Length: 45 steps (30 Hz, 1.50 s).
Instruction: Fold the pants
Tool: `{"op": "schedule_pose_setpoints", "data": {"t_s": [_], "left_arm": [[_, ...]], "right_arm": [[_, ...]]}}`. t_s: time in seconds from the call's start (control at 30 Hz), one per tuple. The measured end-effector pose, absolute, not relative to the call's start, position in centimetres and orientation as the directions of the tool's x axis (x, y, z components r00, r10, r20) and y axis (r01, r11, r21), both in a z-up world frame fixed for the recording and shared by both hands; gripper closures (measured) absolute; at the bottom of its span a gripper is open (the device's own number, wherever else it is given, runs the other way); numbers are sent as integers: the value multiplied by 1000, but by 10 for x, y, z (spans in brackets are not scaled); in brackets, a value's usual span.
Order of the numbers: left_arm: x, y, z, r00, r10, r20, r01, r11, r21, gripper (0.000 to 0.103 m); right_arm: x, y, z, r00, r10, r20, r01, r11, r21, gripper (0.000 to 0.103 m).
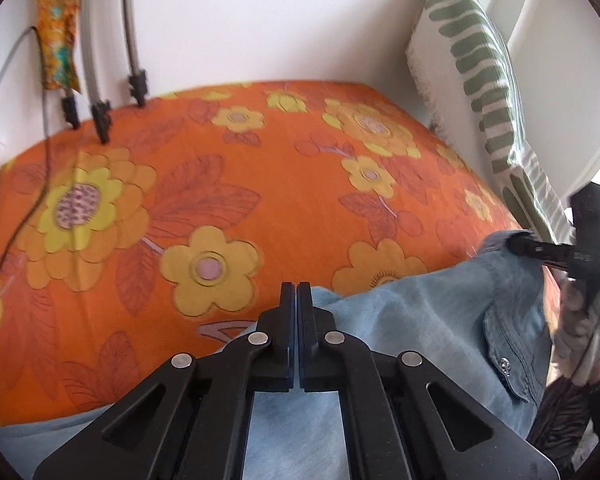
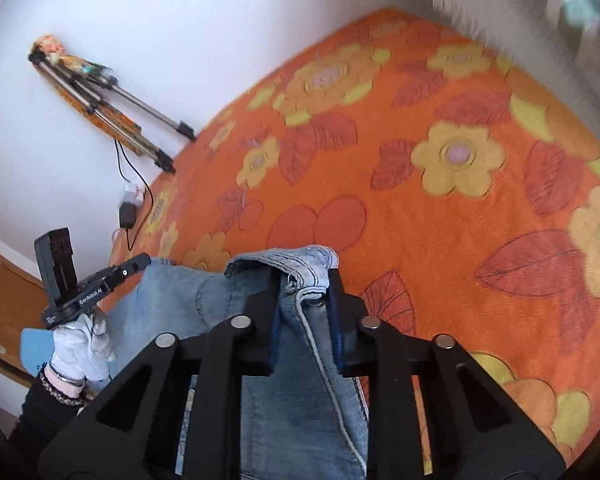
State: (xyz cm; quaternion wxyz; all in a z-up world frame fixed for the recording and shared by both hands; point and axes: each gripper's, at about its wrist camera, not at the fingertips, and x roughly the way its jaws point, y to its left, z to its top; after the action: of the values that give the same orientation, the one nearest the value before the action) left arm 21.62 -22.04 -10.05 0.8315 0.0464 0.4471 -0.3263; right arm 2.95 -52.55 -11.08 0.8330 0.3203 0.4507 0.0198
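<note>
Right gripper (image 2: 304, 300) clamped on the waistband of the pale denim pants (image 2: 220, 300), left gripper (image 1: 297, 296) closed at their far edge, pants lay on the orange floral bedspread (image 1: 260, 184).

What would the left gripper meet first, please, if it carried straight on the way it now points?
Probably the orange floral bedspread. The left gripper, jaws shut, angles down past the edge of the jeans, so it should land on the cover just beyond; depth is hard to judge.
</note>
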Motion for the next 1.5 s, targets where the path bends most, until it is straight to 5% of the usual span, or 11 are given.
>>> {"op": "schedule_pose_setpoints", "data": {"t_s": [0.13, 0.27, 0.33, 0.4, 0.53, 0.63, 0.67, 1.03, 1.2, 1.5], "left_arm": [[218, -216, -101, 410, -466, -784, 577, 798, -173, 103], [222, -201, -92, 424, -458, -781, 545, 818, -183, 103], [219, -189, -83, 447, -446, -775, 526, 832, -175, 101], [213, -170, -70, 465, -441, -768, 509, 842, -175, 99], [191, -117, -43, 524, -406, -749, 448, 879, -162, 96], [169, -67, -27, 575, -351, -739, 378, 915, -142, 85], [161, -54, -24, 588, -331, -738, 355, 926, -132, 78], [67, 120, -20, 673, -80, -736, -19, 992, -125, 78], [30, 189, -34, 662, 33, -749, -187, 975, -123, 63], [-21, 324, -56, 632, 154, -760, -483, 845, -230, 62]], "right_arm": [[10, -533, -90, 661, 267, -702, 278, 781, 560, 86], [22, -524, -102, 592, 189, -784, 324, 834, 446, 87], [29, -526, -110, 571, 182, -800, 336, 838, 430, 83], [36, -527, -113, 544, 174, -821, 330, 855, 400, 64], [29, -532, -97, 578, 104, -809, 349, 865, 360, 62], [24, -527, -80, 612, 81, -786, 323, 882, 342, 62], [24, -523, -75, 624, 90, -776, 310, 883, 352, 62], [42, -442, -38, 650, 274, -709, 89, 899, 429, 59], [55, -379, -20, 615, 373, -695, -59, 900, 431, 55], [74, -244, -7, 474, 523, -708, -339, 851, 402, 51]]}}
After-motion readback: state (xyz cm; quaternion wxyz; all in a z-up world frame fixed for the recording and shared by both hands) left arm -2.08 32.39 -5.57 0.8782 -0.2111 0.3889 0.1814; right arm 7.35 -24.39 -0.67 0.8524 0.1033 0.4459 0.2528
